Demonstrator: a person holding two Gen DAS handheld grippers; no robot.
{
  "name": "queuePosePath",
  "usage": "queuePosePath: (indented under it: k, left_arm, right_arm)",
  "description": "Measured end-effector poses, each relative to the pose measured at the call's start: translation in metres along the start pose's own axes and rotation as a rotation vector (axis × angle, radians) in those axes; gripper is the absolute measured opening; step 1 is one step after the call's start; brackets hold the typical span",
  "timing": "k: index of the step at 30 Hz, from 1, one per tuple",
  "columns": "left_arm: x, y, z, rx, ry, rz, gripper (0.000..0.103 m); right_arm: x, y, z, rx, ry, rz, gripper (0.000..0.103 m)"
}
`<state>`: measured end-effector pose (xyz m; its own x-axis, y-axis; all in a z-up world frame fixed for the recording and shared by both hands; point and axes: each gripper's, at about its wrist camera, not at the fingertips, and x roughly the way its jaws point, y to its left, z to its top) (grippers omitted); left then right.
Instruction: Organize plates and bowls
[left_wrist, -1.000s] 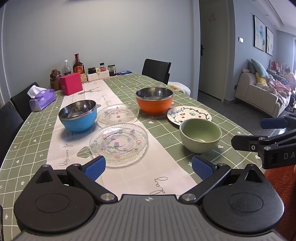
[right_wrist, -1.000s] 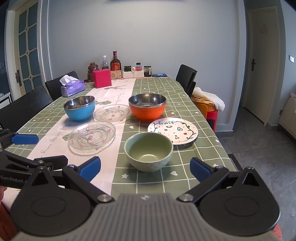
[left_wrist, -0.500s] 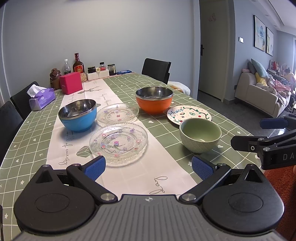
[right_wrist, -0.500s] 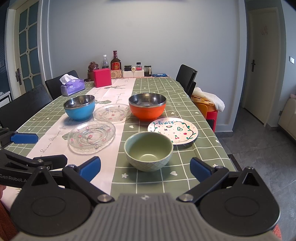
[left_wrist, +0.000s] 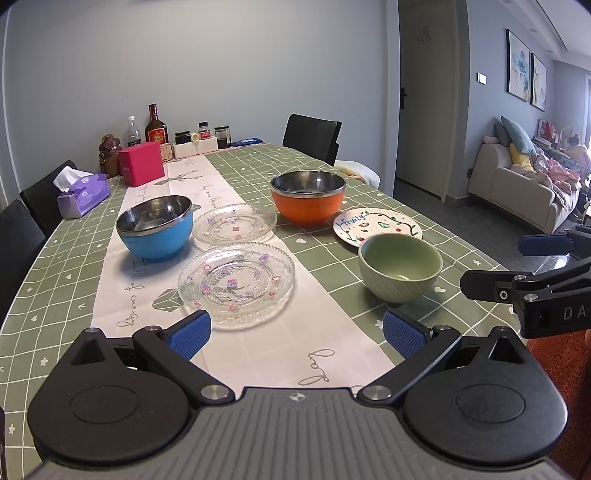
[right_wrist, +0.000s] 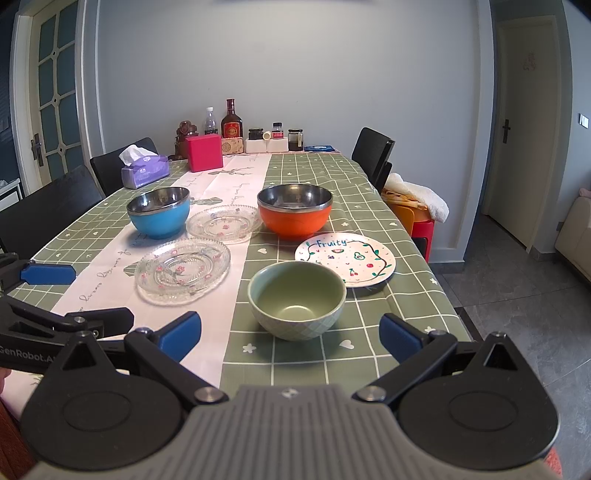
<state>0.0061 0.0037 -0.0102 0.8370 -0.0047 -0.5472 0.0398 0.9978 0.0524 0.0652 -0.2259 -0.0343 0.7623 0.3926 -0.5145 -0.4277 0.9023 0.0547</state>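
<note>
On the table stand a blue bowl, an orange bowl, a green bowl, two glass plates, one near and one farther, and a white "Fruity" plate. My left gripper is open and empty just short of the near glass plate. My right gripper is open and empty just short of the green bowl. The right wrist view also shows the blue bowl, orange bowl, near glass plate and "Fruity" plate.
A tissue pack, a pink box, bottles and jars stand at the table's far end. Black chairs flank the table. A stool with a white cloth stands on the right.
</note>
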Motion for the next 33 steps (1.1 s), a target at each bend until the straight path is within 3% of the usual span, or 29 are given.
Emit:
queuePosePath:
  k: [5,10,17,25,33]
  left_arm:
    - [-0.002,0.0,0.0,-0.002,-0.009,0.004,0.103]
    - [-0.004,0.005,0.003,-0.006,-0.018,0.022,0.103]
    - [-0.004,0.024,0.009,-0.113,-0.04,-0.022,0.103]
    - [-0.001,0.045,0.025,-0.179,-0.019,-0.063,0.103]
    - [0.009,0.07,0.047,-0.139,-0.03,0.006,0.103]
  right_arm:
    - [0.002,0.0,-0.001,-0.008,0.014,-0.007,0.1]
    - [0.014,0.004,0.005,-0.019,0.095,-0.004,0.1]
    - [0.024,0.009,0.012,-0.014,0.144,0.055,0.1]
    - [0.041,0.023,0.036,-0.075,0.142,0.027,0.1]
    - [0.067,0.046,0.068,-0.131,0.102,0.047,0.1]
